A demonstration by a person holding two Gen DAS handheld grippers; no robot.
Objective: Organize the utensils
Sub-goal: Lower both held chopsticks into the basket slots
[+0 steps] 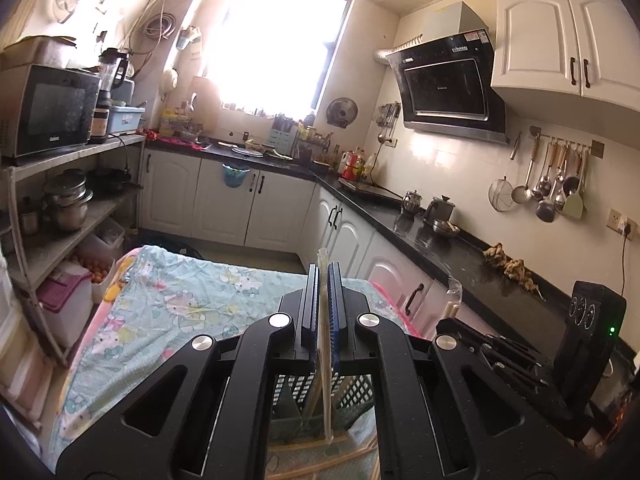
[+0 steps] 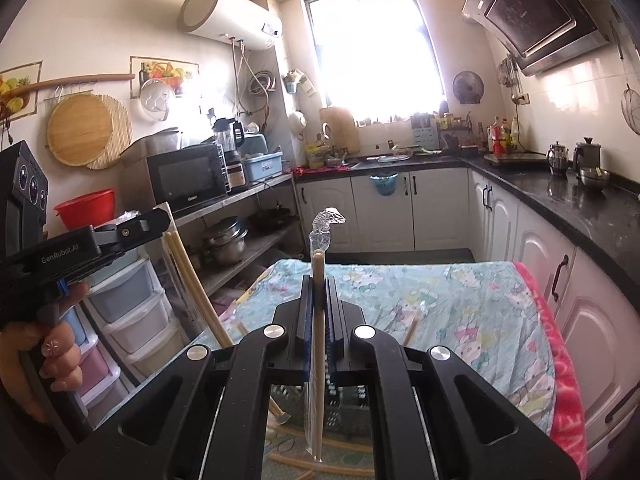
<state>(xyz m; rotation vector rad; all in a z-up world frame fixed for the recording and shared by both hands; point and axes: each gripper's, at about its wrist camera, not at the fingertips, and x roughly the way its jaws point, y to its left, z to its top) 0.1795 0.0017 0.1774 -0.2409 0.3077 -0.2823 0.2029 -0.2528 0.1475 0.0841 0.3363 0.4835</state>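
My left gripper (image 1: 324, 270) is shut on a clear plastic sleeve of wooden chopsticks (image 1: 322, 256), held upright above a dark lattice utensil basket (image 1: 356, 394). My right gripper (image 2: 319, 280) is shut on another wrapped pair of chopsticks (image 2: 318, 268) with a crumpled clear wrapper tip (image 2: 328, 218), also above the basket (image 2: 348, 404). The left gripper (image 2: 154, 216) shows in the right wrist view holding its chopsticks (image 2: 192, 276). The right gripper (image 1: 452, 310) shows in the left wrist view. Loose chopsticks (image 2: 320, 460) lie on the cloth below.
A table with a light blue cartoon cloth (image 1: 192, 300) lies below both grippers. A black counter (image 1: 460, 248) with kettles runs along the right. A shelf with a microwave (image 1: 48, 112) and pots stands left. Plastic drawers (image 2: 128, 304) stand beside the table.
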